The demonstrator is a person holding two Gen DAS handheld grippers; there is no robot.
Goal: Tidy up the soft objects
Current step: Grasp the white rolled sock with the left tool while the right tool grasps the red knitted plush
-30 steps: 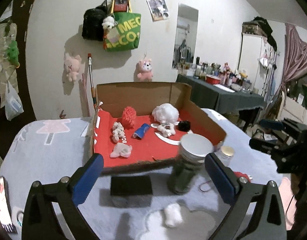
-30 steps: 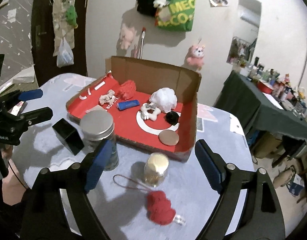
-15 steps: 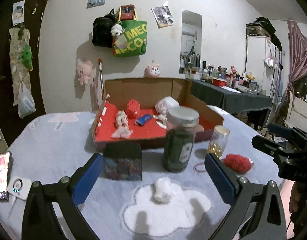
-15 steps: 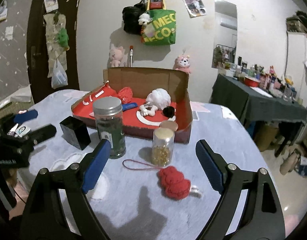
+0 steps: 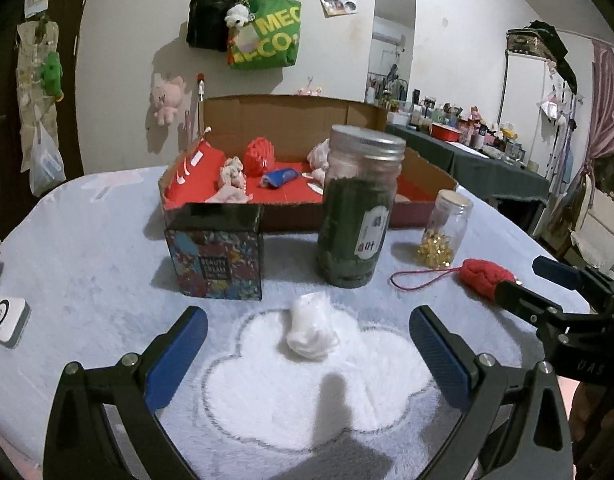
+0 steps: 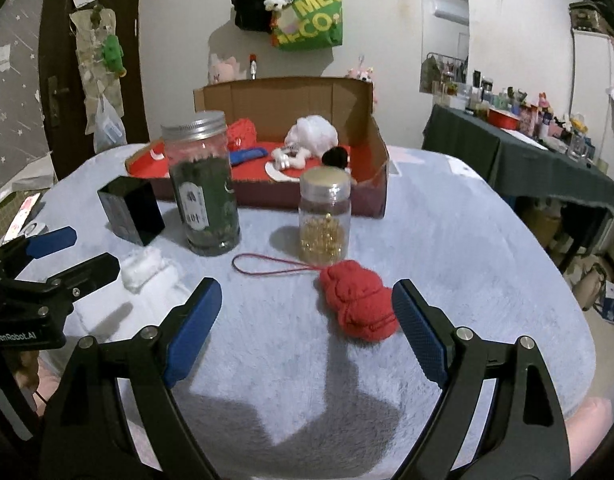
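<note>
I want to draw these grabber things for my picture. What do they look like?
Both look the same. The left gripper and the right gripper each have two black, triangle-shaped arms with silver screws, tipped with blue textured pads. The left gripper's black body carries small white lettering, seen from the right wrist. No cables or sleeves are visible.

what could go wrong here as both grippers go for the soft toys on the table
The red plush has a cord loop trailing toward the small jar; lifting it could snag and tip that jar. The white plush lies close in front of the tall jar and the black box, so the open left gripper might nudge them.
</note>
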